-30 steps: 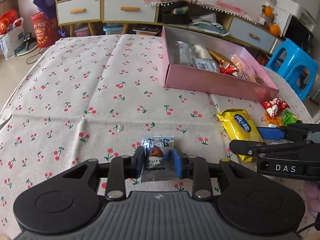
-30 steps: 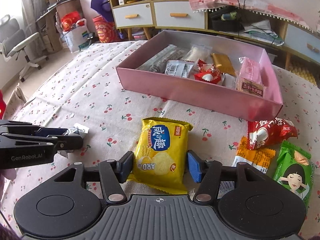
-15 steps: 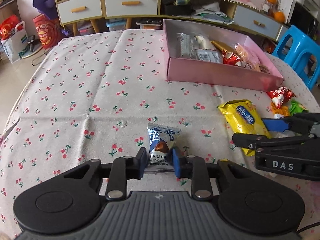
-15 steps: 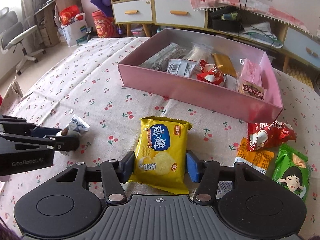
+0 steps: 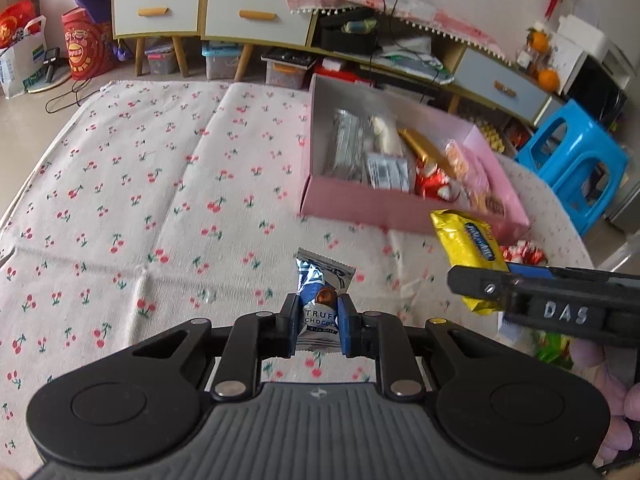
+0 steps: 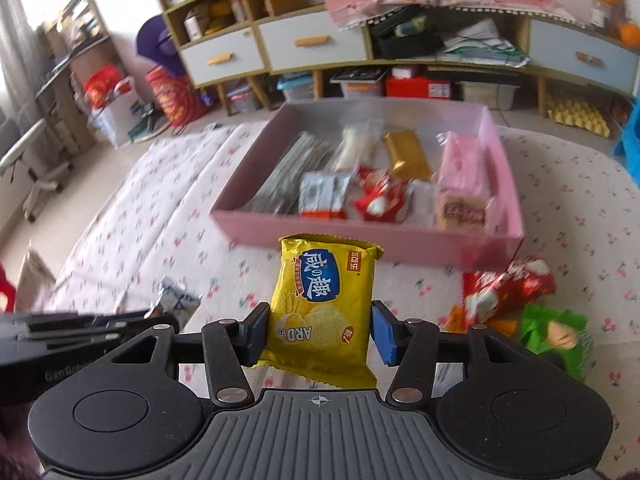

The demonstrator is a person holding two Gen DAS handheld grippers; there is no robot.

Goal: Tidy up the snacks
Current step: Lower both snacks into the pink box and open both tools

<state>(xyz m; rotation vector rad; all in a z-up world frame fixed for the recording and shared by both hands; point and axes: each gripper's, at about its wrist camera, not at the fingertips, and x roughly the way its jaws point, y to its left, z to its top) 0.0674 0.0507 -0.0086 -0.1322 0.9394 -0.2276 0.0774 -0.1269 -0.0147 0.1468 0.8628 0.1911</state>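
My left gripper (image 5: pixel 319 322) is shut on a small blue-and-silver truffle chocolate packet (image 5: pixel 320 300) and holds it above the cherry-print tablecloth (image 5: pixel 160 200). My right gripper (image 6: pixel 320 330) is shut on a yellow cracker packet (image 6: pixel 324 304), lifted off the table in front of the pink box (image 6: pixel 360 236). The pink box holds several wrapped snacks. The yellow packet (image 5: pixel 470 248) and the right gripper's side show in the left wrist view at right. The chocolate packet (image 6: pixel 176 300) shows at left in the right wrist view.
A red packet (image 6: pixel 508 288), an orange packet (image 6: pixel 460 316) and a green packet (image 6: pixel 556 332) lie on the cloth right of my right gripper. A blue stool (image 5: pixel 576 164) stands beyond the table's right edge. Cabinets (image 5: pixel 240 12) line the far wall.
Both grippers have risen with their packets off the table. The left jaws closed tighter on the chocolate packet. Both have moved toward the pink box.
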